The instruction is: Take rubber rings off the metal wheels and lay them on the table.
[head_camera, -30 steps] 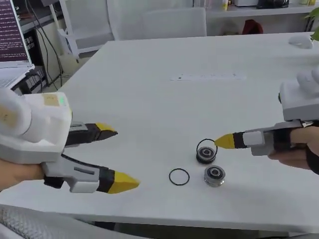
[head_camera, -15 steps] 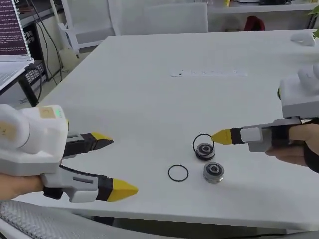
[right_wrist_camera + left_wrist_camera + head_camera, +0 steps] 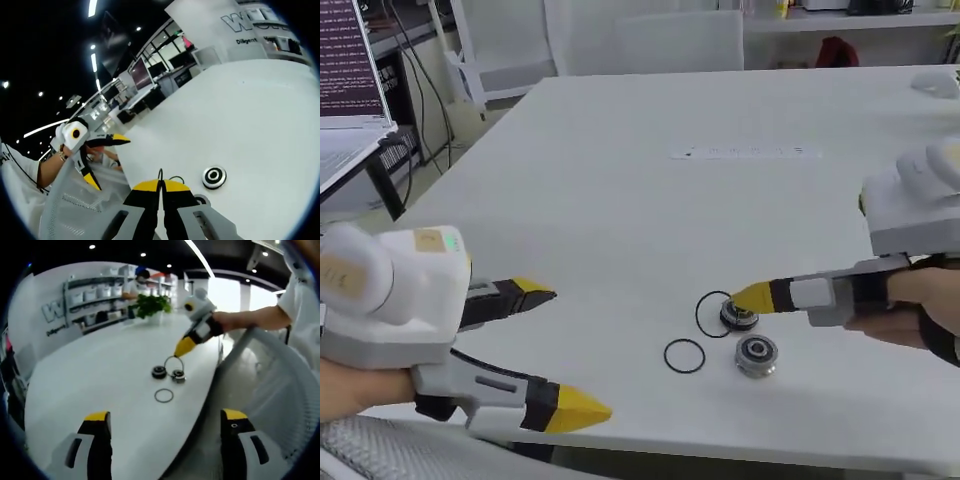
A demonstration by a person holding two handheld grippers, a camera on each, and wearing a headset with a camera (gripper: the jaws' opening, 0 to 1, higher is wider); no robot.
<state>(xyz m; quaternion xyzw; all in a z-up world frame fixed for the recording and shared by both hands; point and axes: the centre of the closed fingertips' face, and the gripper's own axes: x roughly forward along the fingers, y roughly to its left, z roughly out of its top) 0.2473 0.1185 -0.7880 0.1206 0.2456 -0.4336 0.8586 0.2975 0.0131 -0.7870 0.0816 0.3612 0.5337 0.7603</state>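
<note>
On the white table (image 3: 650,210) stand two metal wheels, one dark (image 3: 738,318) and one bare metal (image 3: 756,354). My right gripper (image 3: 750,297) comes in from the right, shut on a black rubber ring (image 3: 698,316) that hangs just left of the dark wheel. The right gripper view shows the jaws (image 3: 160,186) pressed together with the thin ring (image 3: 172,177) at their tip and a wheel (image 3: 214,176) beyond. A second loose ring (image 3: 666,356) lies flat to the left of the wheels. My left gripper (image 3: 560,350) hovers open at the near left, holding nothing.
The table's front edge runs just below the wheels. A laptop (image 3: 345,70) stands off the table's left side and a white chair (image 3: 650,40) at the far end. A thin printed strip (image 3: 745,152) lies mid-table.
The right gripper has carried the ring from above the dark wheel down to that wheel's left side. The left gripper stays open and roughly in place.
</note>
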